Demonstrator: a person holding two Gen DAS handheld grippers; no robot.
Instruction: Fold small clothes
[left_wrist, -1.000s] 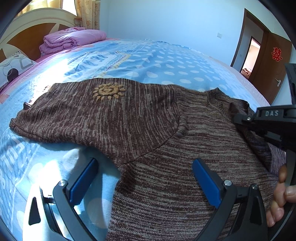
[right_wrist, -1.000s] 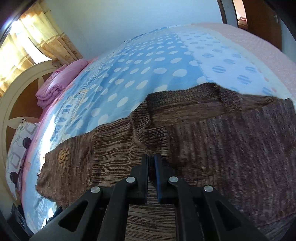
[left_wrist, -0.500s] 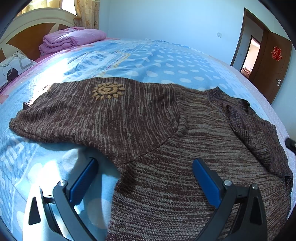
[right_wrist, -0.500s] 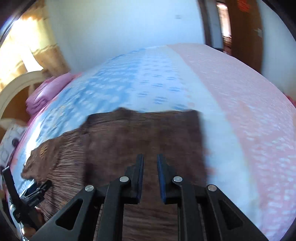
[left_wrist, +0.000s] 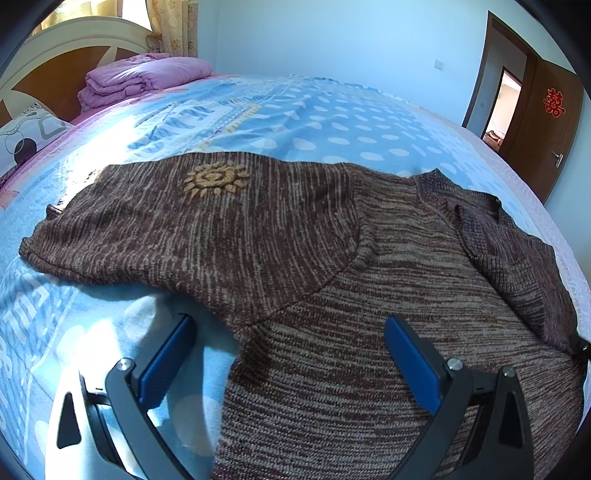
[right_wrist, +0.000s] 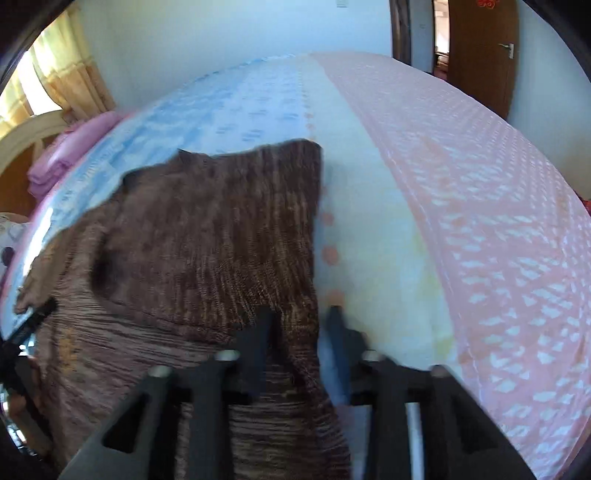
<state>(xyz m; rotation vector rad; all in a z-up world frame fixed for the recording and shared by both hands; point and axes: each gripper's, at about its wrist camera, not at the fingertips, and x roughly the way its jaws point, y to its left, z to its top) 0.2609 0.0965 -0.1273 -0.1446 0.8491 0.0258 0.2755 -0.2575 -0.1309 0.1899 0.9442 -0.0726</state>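
Observation:
A brown knit sweater with a tan sun emblem lies spread on the bed. Its left sleeve stretches out flat, while the right sleeve lies folded back over the body. My left gripper hovers open over the left armpit seam, touching nothing. In the right wrist view the sweater fills the left half. My right gripper is above the sweater's right side edge, and its jaws are opening. The cloth edge shows in the gap, but the pads are not pressing it.
The bed has a blue dotted sheet and a pink patterned part to the right. A folded pink quilt and a pillow lie by the headboard. A brown door stands open at the far right.
My right gripper has swung from the collar area to the sweater's right edge and its jaws have parted. The right sleeve now lies folded over the body. The left gripper has stayed still.

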